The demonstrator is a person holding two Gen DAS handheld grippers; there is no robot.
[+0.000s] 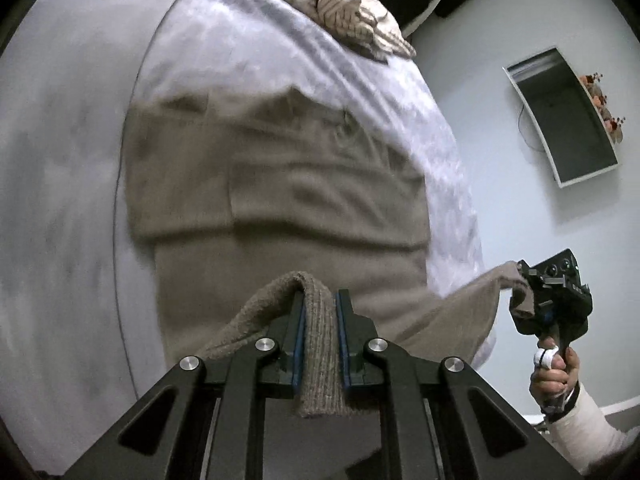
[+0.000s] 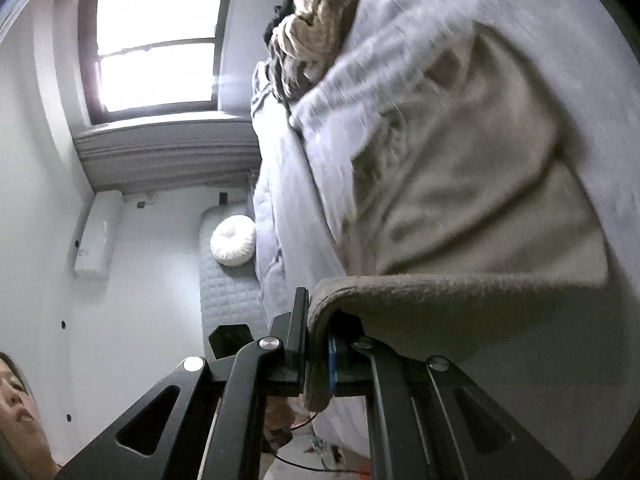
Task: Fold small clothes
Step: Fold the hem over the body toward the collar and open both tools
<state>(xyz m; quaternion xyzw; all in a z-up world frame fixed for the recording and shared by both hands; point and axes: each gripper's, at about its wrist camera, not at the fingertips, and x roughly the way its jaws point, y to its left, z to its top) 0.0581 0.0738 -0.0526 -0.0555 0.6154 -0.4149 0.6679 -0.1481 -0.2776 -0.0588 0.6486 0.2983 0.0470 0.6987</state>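
Observation:
A brown knit garment [image 1: 280, 168] lies spread on a pale lilac bed cover [image 1: 72, 152], its sleeves folded across the body. My left gripper [image 1: 320, 312] is shut on the ribbed hem, which bunches up between the blue pads and hangs toward the camera. In the left wrist view my right gripper [image 1: 520, 292] sits at the right, held by a hand, shut on the hem's other corner. The hem is lifted off the bed between them. In the right wrist view the right gripper [image 2: 318, 344] pinches the brown garment [image 2: 460, 208], whose edge drapes over its right finger.
A patterned beige and brown blanket [image 1: 352, 12] lies heaped at the far end of the bed. On the wall hang a dark framed mirror [image 1: 568, 120] and a white unit [image 2: 98, 236]. There is a window [image 2: 156, 44], a white round cushion [image 2: 233, 241] and part of a person [image 2: 16, 408].

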